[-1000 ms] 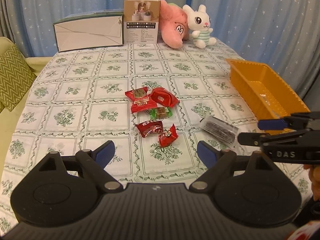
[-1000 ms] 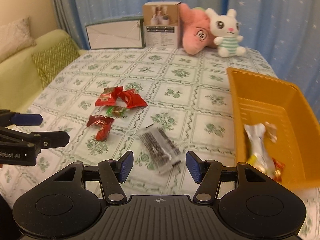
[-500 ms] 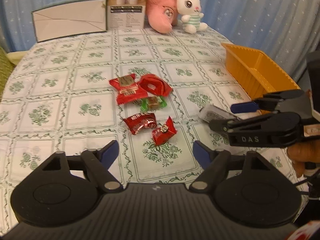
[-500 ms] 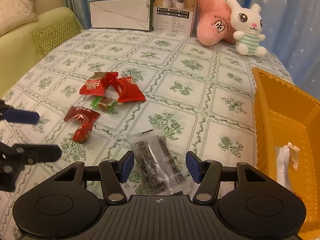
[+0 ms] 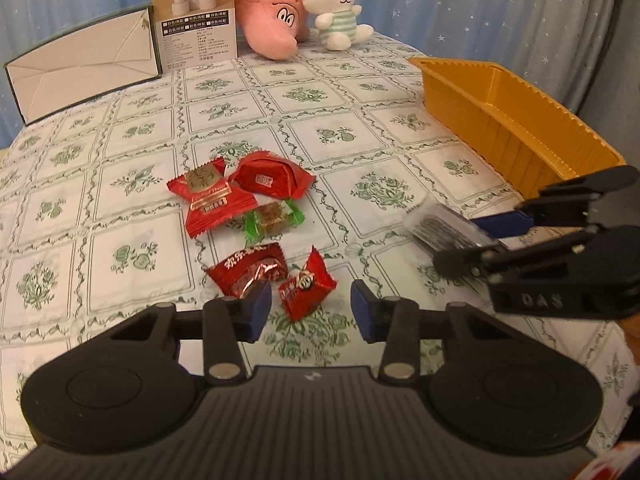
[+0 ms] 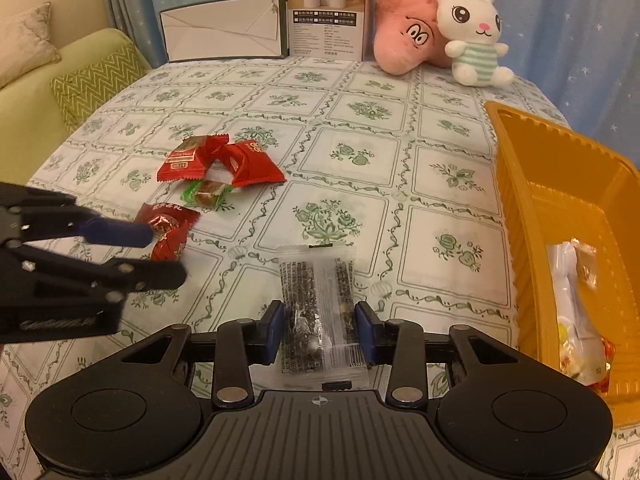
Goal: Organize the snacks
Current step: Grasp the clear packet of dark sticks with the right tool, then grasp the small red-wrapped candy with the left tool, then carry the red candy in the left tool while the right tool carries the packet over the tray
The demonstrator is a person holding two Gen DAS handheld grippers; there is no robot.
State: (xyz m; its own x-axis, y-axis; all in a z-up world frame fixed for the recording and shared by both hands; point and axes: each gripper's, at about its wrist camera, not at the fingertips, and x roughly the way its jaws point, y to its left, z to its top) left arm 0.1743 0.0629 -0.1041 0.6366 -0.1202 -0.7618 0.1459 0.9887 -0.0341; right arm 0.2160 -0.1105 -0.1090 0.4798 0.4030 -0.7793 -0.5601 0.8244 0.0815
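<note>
Several wrapped snacks lie on the green-patterned tablecloth. My left gripper [image 5: 310,312] is low over a small red candy [image 5: 306,288]. Its jaws are closing with the candy between them, and the pads stay clear of it. Just behind lie another red candy [image 5: 250,270], a green-wrapped sweet [image 5: 272,220] and two larger red packets [image 5: 208,200]. My right gripper [image 6: 320,330] is closing on a clear packet with dark contents [image 6: 316,300], both pads against its sides. The orange tray [image 6: 516,184] at the right holds a white packet [image 6: 572,300] and a few sweets.
At the table's far edge stand a white flat box [image 6: 224,32], a brown carton [image 6: 328,12], a pink plush [image 6: 404,36] and a white rabbit plush [image 6: 472,36]. A yellow-green sofa with a chevron cushion [image 6: 96,80] is beyond the left edge.
Both grippers came down toward the table and their jaws narrowed. The left now straddles the small red candy; the right has closed in on the clear packet.
</note>
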